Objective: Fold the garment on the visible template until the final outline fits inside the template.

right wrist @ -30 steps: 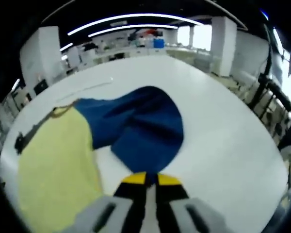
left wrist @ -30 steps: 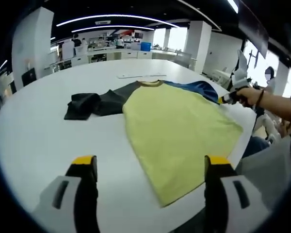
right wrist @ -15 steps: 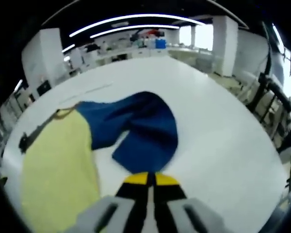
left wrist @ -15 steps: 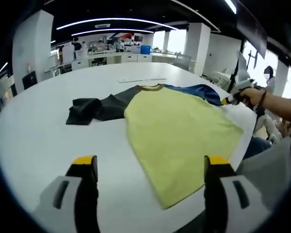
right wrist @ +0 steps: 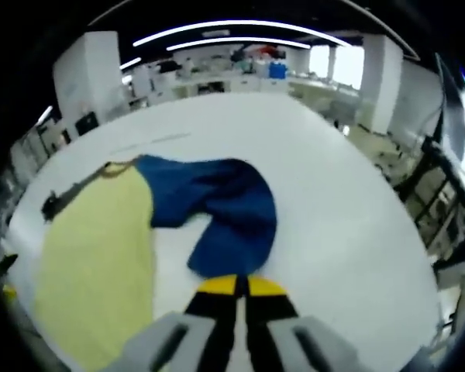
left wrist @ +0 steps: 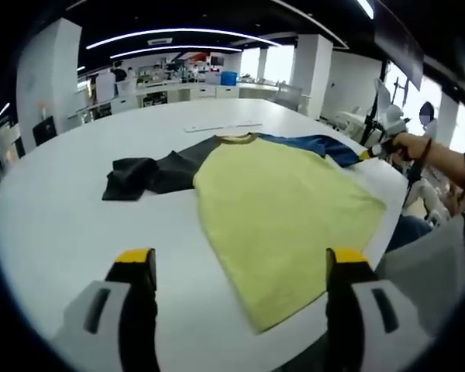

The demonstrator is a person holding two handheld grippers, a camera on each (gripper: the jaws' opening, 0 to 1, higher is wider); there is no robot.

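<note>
Blue sleeve (right wrist: pixel 231 221) pulled longer, cuff hidden in right tongs (right wrist: pixel 235 285)

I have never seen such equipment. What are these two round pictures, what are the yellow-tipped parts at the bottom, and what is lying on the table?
No robot is here: a person holds a two-jaw gripper in each hand, and a fisheye camera rides on each. In the left gripper view, the left gripper stands open above the white table, holding nothing. On the table lies a shirt with a yellow body, a dark sleeve and a blue sleeve. The right gripper shows at the far side in the person's hand. In the right gripper view its jaws are shut on the blue sleeve's end.
</note>
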